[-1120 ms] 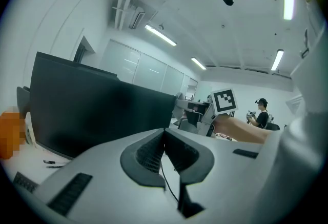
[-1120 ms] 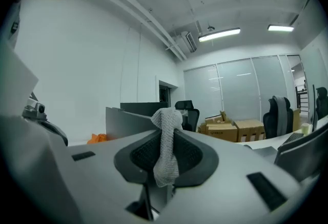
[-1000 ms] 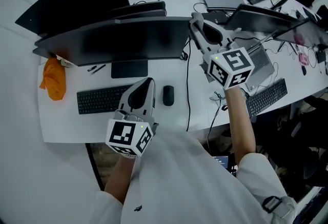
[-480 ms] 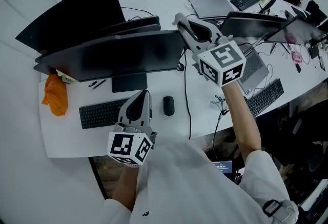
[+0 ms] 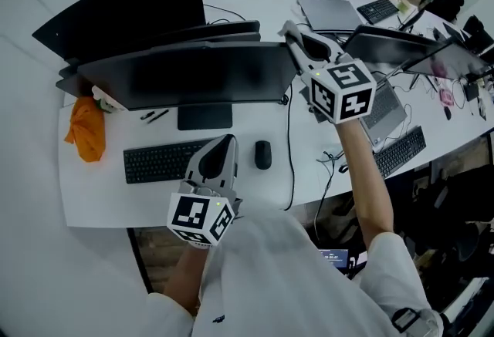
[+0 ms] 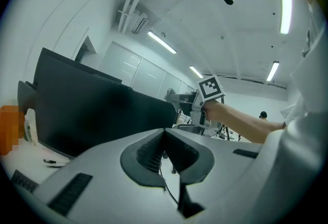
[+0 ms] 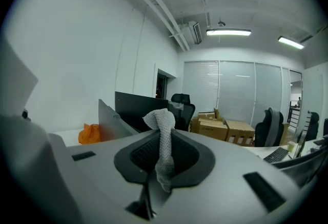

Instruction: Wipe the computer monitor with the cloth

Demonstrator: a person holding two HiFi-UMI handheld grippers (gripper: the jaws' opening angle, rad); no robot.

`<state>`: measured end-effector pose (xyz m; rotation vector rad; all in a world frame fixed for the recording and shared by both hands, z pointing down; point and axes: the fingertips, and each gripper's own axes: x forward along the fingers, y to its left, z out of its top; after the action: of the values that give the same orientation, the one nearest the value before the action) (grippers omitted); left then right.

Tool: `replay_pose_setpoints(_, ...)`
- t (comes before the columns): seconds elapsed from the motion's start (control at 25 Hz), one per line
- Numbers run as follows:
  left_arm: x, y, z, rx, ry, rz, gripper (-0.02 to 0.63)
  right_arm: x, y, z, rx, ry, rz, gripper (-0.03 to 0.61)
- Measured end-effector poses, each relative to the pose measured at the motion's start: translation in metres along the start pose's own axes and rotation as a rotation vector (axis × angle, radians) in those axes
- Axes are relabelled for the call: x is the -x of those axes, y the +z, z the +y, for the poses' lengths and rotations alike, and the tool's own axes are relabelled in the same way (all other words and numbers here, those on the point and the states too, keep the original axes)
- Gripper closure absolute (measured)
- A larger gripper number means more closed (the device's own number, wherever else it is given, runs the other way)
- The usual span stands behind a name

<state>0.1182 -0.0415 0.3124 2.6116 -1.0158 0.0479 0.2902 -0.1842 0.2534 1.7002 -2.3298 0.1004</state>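
Grey cloth, one, in right tool (left tool closed)

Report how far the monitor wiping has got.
Done: the grey mesh cloth is clamped in the right gripper. In hand: that gripper is raised by the wide black monitor's top right corner. Left: all the wiping; no contact with the screen shows. The left gripper is shut, empty.
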Motion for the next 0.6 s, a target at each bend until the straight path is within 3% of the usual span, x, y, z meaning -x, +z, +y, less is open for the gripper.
replay_pose_setpoints(0.6, 0.048, 0.020, 0.039, -0.009, 0.007, -0.023, 0.595, -0.029, 0.004, 0.030, -0.065, -0.128, 0.107, 0.531)
